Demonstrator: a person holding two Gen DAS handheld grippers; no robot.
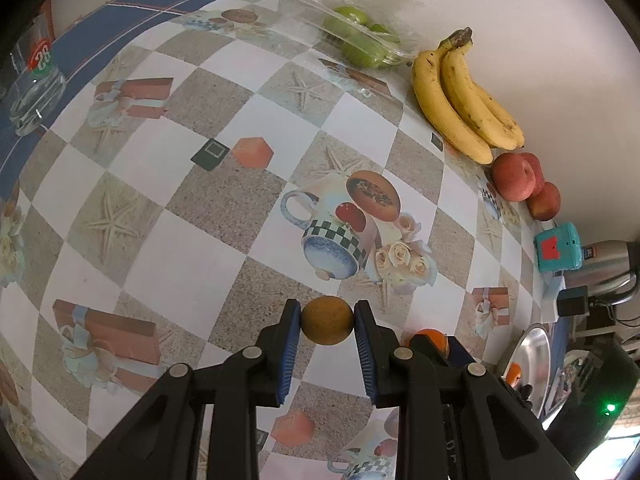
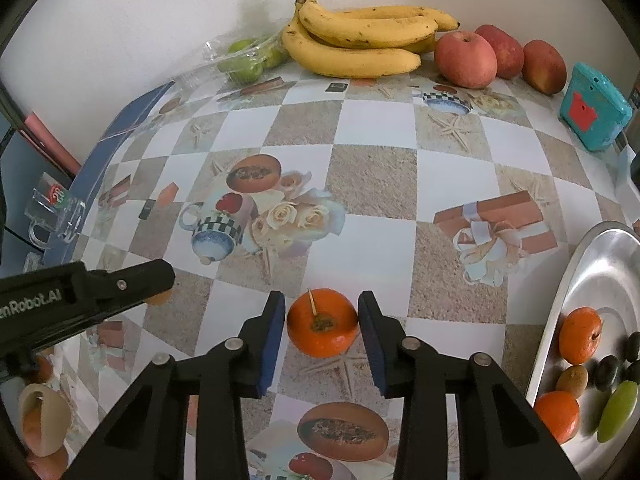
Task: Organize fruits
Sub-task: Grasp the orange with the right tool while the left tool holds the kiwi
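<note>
Desk (image 2: 372, 184) under checkered printed cloth. Along the wall: bagged green fruit (image 2: 248, 60), bananas (image 2: 360, 40), three apples (image 2: 466, 60), teal box (image 2: 594, 106). Steel tray (image 2: 600, 280) right; tangerine (image 2: 322, 322) near front; glass mug (image 1: 34, 84) left.

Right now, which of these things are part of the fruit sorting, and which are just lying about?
Part of the job: small brown fruit, orange, bananas, apples, green fruit in the clear pack, metal tray.

Lying about: teal box, glass mug.
</note>
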